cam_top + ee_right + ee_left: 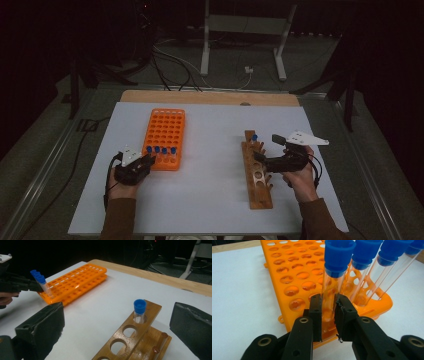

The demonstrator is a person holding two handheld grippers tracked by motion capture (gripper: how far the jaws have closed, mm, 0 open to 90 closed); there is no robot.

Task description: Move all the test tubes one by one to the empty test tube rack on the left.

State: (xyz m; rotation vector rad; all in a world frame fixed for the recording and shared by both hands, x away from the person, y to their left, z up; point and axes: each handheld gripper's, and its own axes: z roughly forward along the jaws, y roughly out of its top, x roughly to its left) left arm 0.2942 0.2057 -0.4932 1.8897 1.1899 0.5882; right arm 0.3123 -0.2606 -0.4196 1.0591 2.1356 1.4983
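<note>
A blue-capped tube [334, 277] stands in the orange rack's [294, 277] near row, lower left of the high view, with the left tongs [328, 315] clamped on its glass. Three capped tubes wait beside it. One tube [139, 311] already stands in the wooden rack [132, 332]; the right tongs [117, 327] gape apart, empty, so most transfers likely remain.

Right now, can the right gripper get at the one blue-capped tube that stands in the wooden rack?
Probably yes. The right gripper is open beside the wooden rack, and the tube stands upright in an end hole with nothing around it. The left gripper is shut on another tube at the orange rack, far away.
</note>
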